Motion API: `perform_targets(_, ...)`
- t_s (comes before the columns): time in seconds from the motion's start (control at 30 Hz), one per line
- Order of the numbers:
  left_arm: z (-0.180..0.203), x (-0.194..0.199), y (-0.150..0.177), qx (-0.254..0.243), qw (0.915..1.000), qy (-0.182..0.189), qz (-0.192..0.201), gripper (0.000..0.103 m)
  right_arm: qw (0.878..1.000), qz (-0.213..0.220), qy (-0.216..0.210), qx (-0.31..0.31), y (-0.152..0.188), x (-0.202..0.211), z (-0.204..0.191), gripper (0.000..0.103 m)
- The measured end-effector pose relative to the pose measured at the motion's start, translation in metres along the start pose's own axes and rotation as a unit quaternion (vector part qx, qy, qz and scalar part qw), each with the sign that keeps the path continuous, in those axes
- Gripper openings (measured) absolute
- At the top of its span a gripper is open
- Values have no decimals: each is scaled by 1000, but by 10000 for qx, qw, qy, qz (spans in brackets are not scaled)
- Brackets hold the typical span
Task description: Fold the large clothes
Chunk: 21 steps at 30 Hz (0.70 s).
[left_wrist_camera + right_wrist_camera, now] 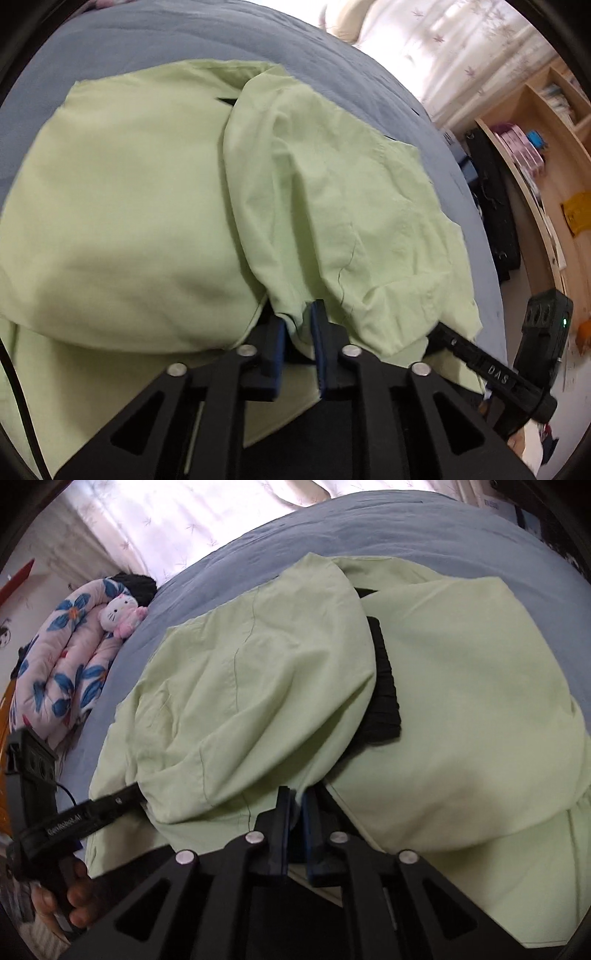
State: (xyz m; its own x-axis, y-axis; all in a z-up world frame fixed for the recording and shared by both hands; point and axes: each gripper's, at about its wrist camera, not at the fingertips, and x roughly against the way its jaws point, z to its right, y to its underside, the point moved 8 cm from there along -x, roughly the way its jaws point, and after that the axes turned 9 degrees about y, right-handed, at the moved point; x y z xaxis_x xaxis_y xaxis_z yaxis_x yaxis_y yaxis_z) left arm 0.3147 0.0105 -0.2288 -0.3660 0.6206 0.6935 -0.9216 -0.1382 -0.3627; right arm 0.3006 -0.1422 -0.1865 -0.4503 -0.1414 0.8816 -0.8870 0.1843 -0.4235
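Here both jaws pinch cloth: the left gripper (299, 325) and right gripper (295, 805) are each clamped on the near hem of the pale green cotton garment (155, 206), which lies folded over across the grey-blue bed (147, 40).

We see the garment (147, 221) spread on the bed (184, 37) ahead of our left gripper (299, 328), shelves (554, 147) off to its right, a rolled quilt (62, 657) and plush toy (120, 618) left of our right gripper (295, 808)
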Motion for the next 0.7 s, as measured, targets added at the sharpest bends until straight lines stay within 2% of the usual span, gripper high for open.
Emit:
perform_targets(0.07, 5, 14, 0, -208, 9998, -40, -46, 25, 9996, 182, 170, 96, -3, 17, 5, 19)
perform_targets(0.13, 9, 31, -2, -403, 9990, -154, 62, 32, 9980, 562, 231, 144, -10, 41, 8, 26)
perform_targets(0.23, 16, 62, -15, -520, 9975, -15, 474, 45, 9934, 1105, 152, 255, -25, 66, -7, 34)
perform_targets(0.27, 21, 65, -22, -442, 9969, 123, 641, 45, 9926, 1173, 100, 311, -28, 67, -15, 34)
perform_targets(0.37, 30, 57, -33, -249, 9964, 392, 715, 45, 9914, 1141, -68, 637, -33, 56, -48, 34)
perform_targets(0.47, 32, 27, -34, -159, 9980, 267, 545, 45, 9912, 924, -136, 939, -27, 28, -77, 34)
perform_targets(0.53, 22, 8, -28, -147, 9992, 1, 374, 45, 9898, 801, 99, 1178, -22, 7, -80, 34)
perform_targets(0.57, 13, -1, -27, -177, 9991, -256, 302, 45, 9890, 795, 227, 1227, -23, 1, -79, 34)
perform_targets(0.6, 5, -6, -26, -200, 9987, -376, 277, 40, 9869, 849, 544, 1262, -24, -5, -65, 34)
perform_targets(0.63, 0, -8, -27, -206, 9986, -394, 273, 36, 9847, 908, 823, 1238, -25, -7, -48, 34)
perform_targets(0.7, -11, -6, -28, -143, 9992, -224, 311, 35, 9810, 985, 1355, 980, -31, -12, -6, 34)
